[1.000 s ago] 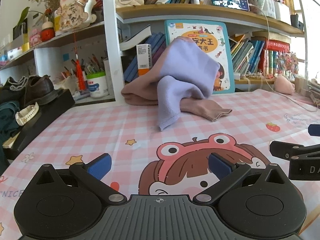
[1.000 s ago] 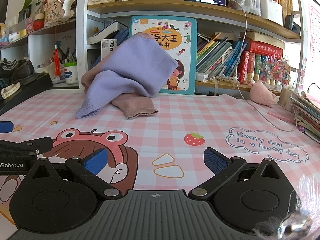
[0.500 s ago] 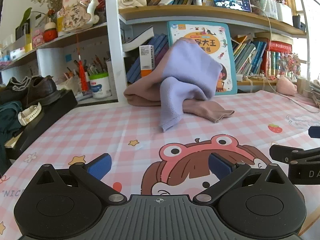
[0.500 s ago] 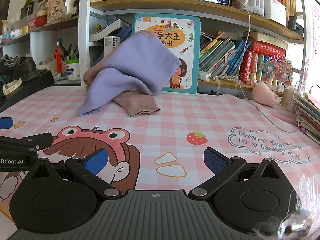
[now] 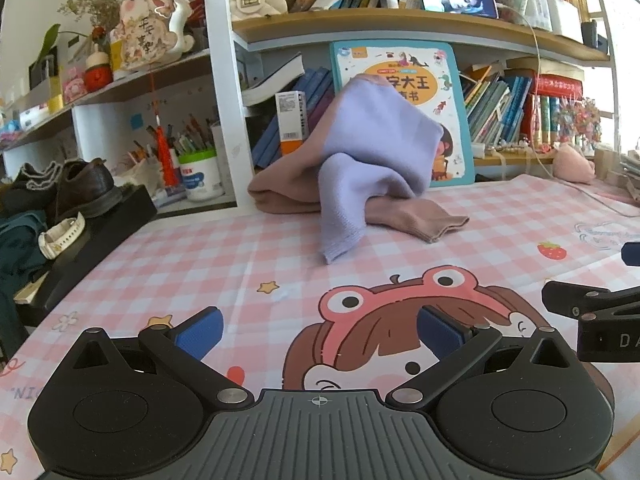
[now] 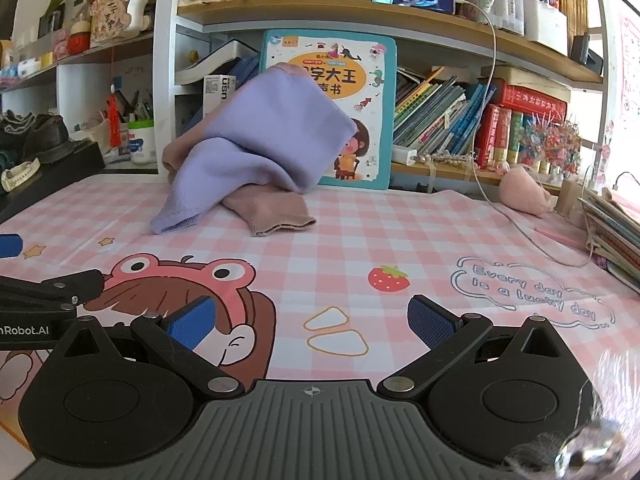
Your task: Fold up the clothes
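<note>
A lilac garment (image 5: 376, 152) lies draped over a dusty-pink garment (image 5: 416, 216) in a heap at the back of the table, against a children's book (image 5: 404, 76). The heap also shows in the right wrist view, lilac (image 6: 272, 132) over pink (image 6: 272, 210). My left gripper (image 5: 318, 332) is open and empty, low over the pink checked tablecloth (image 5: 200, 248), well short of the heap. My right gripper (image 6: 312, 320) is open and empty, beside the left one. Each gripper's side shows in the other's view.
Bookshelves with books (image 6: 440, 120) run along the back. A black box with shoes (image 5: 84, 188) and a watch stands at the left. A white cable (image 6: 520, 232) and a pink pouch (image 6: 524, 194) lie at the right, next to stacked books (image 6: 616, 228).
Both grippers have moved a little closer to the heap of clothes. Both stay open and the clothes have not moved.
</note>
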The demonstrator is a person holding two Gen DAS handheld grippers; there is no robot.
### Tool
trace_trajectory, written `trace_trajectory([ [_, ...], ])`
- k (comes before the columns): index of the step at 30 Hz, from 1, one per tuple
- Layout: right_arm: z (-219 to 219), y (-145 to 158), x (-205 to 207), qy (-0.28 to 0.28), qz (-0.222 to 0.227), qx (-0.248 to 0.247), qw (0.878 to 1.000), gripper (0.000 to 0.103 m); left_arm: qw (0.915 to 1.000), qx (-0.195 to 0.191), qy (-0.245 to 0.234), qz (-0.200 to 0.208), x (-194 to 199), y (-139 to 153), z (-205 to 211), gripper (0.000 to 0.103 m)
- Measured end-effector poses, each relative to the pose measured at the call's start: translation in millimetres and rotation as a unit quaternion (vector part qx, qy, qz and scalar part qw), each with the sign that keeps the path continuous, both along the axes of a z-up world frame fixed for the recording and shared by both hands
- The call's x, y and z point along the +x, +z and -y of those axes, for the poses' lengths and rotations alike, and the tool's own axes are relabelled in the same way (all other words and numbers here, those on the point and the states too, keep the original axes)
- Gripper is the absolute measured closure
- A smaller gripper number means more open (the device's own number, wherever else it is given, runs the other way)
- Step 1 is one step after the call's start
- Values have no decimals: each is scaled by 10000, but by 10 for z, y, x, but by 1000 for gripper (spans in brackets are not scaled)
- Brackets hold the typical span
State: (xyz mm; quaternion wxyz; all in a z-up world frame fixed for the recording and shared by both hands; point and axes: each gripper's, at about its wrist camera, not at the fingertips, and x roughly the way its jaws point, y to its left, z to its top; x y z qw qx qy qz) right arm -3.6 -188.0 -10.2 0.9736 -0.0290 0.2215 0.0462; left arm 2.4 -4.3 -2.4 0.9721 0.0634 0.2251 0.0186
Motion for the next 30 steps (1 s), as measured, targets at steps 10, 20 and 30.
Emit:
trace_trajectory([
  [10,38,12,-13,71,46,139,9999,0,9992,-327,78,194,-56,34,-111,0],
  [20,-41,34,114,398,-46,-77,9992,0,9987,-449,-210,96,66,125,-93,0],
  [30,-6,224,448,564,121,-323,9978,0,9991,-263,-338,32,446,294,-69,0],
])
